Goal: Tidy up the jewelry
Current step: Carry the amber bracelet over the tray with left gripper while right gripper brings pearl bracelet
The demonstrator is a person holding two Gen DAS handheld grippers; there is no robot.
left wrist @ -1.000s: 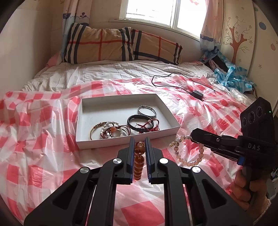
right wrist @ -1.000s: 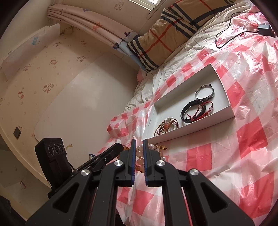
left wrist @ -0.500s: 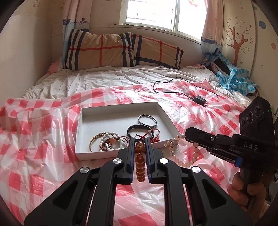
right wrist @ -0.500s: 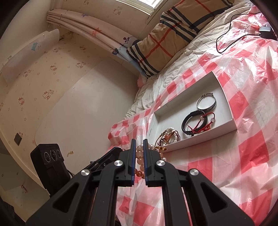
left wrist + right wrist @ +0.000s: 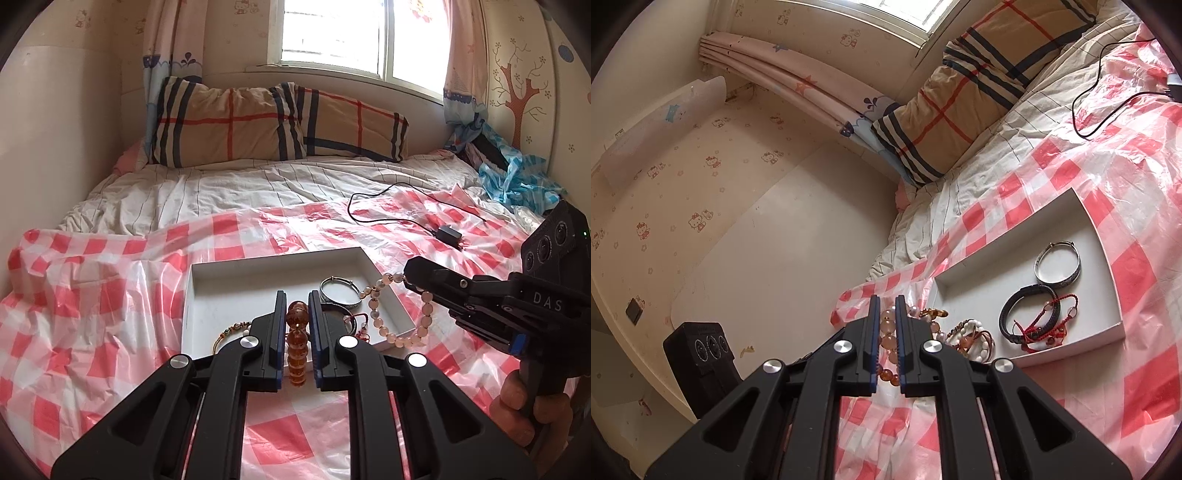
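Note:
My left gripper (image 5: 296,300) is shut on an amber bead bracelet (image 5: 296,345) that hangs between its fingers above the near edge of a white tray (image 5: 236,277). My right gripper (image 5: 408,273), seen from the side at the right, is shut on a pale pink bead bracelet (image 5: 406,338) that dangles over the tray's near right corner. In the right wrist view the pink beads (image 5: 886,328) sit between the right gripper (image 5: 885,301) fingers. The tray (image 5: 1071,221) holds a silver bangle (image 5: 1058,264), a black bangle (image 5: 1028,310), a red cord bracelet (image 5: 1056,325) and white and orange bead bracelets (image 5: 971,336).
The tray lies on a red-and-white checked plastic sheet (image 5: 92,314) spread over the bed. A black charger with cable (image 5: 448,234) lies behind the tray. Plaid pillows (image 5: 277,125) stand at the headboard. Blue plastic (image 5: 517,177) is heaped at the far right. A hand (image 5: 528,402) holds the right gripper.
Both grippers rose and moved forward toward the tray with their bracelets. The pink bracelet now hangs over the tray's right corner, and the amber one is over its near edge.

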